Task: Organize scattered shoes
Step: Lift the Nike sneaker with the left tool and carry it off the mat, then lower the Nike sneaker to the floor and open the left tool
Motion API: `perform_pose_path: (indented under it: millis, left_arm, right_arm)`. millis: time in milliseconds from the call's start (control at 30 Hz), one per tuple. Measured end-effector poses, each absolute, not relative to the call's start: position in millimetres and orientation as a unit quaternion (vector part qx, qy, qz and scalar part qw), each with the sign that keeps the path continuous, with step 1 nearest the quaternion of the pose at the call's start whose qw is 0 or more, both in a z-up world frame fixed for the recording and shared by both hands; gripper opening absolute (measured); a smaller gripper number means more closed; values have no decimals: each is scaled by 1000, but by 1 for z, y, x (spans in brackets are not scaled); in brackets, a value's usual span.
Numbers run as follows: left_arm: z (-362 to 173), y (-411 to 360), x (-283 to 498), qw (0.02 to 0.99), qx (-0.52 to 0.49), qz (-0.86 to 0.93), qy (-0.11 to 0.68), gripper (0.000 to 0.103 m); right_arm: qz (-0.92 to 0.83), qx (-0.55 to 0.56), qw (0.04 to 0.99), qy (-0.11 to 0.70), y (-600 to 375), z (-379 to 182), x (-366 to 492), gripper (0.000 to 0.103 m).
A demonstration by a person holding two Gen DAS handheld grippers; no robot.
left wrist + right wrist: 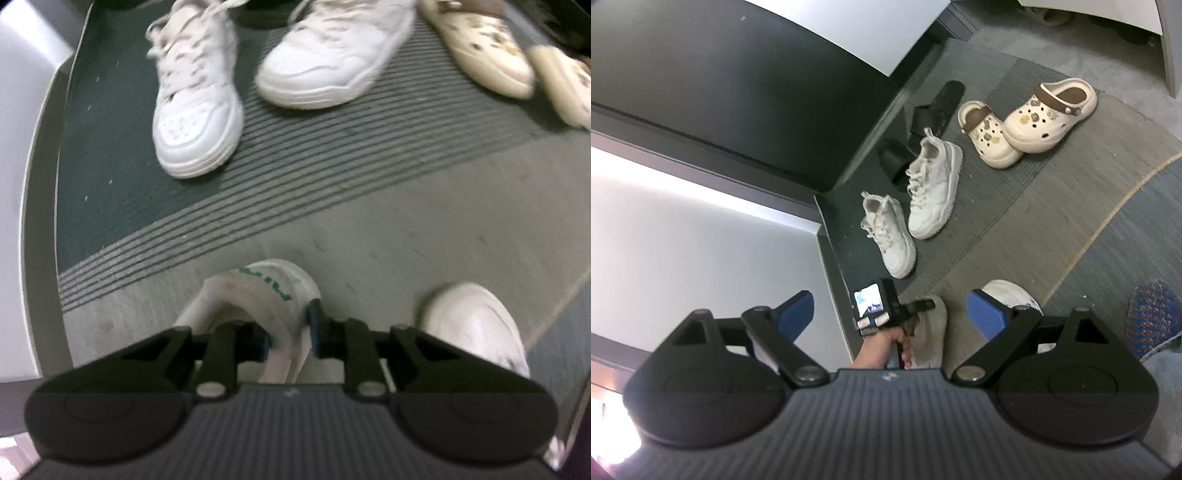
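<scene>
While the left gripper (288, 338) pinches the heel collar of a white shoe (266, 295) between its blue fingers (314, 332), low over the grey carpet (369, 221), the right gripper (890, 314) hangs high with its fingers wide apart and holds nothing. Another white shoe (476, 325) sits just beside the held one. Two white sneakers (912, 206) and two cream clogs (1023, 122) lie farther off.
</scene>
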State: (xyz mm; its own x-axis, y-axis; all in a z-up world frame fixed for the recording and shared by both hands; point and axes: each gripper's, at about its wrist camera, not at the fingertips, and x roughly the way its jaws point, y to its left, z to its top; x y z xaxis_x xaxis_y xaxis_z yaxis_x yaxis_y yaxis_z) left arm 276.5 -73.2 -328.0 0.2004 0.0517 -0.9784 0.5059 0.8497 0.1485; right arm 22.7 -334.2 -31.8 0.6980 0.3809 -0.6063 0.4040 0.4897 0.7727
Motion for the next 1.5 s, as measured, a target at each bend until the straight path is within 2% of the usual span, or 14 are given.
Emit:
perform_pose_path:
  millis: [233, 400, 533, 733, 767, 900, 1033, 1100, 1333, 1500]
  left_arm:
    - [-315, -98, 186, 678, 316, -248, 615, 22]
    - [-321, -106, 113, 606, 388, -311, 620, 23]
    - [-333, -100, 86, 577, 416, -335, 619, 23]
    - [-313, -102, 77, 620, 417, -341, 571, 41]
    - [-307, -103, 79, 627, 413, -340, 566, 47]
    - [-263, -95, 93, 675, 378, -298, 559, 77]
    - [-199, -86, 118, 711, 330, -241, 573, 81]
    - [-160, -83, 129, 738, 298, -224, 562, 95]
    - [-10, -26, 150, 837, 125, -179, 501, 100]
    - [52, -5, 127, 863, 28, -161, 479, 103]
  right_arm:
    - [-2, 501, 777, 380, -337, -29, 18, 92]
    - [-12, 494, 783, 379, -340, -27, 17, 92]
    - [-18, 483, 789, 380, -339, -26, 17, 92]
    - [-25, 467, 797, 382, -337, -24, 17, 92]
    - [-27, 464, 799, 382, -336, -24, 17, 92]
    - [-32, 453, 804, 383, -335, -22, 17, 92]
    - [-21, 429, 812, 394, -326, -22, 18, 92]
    - [-7, 410, 817, 405, -317, -23, 19, 92]
    - [41, 340, 830, 440, -285, -25, 23, 92]
    - [76, 289, 834, 463, -262, -27, 26, 92]
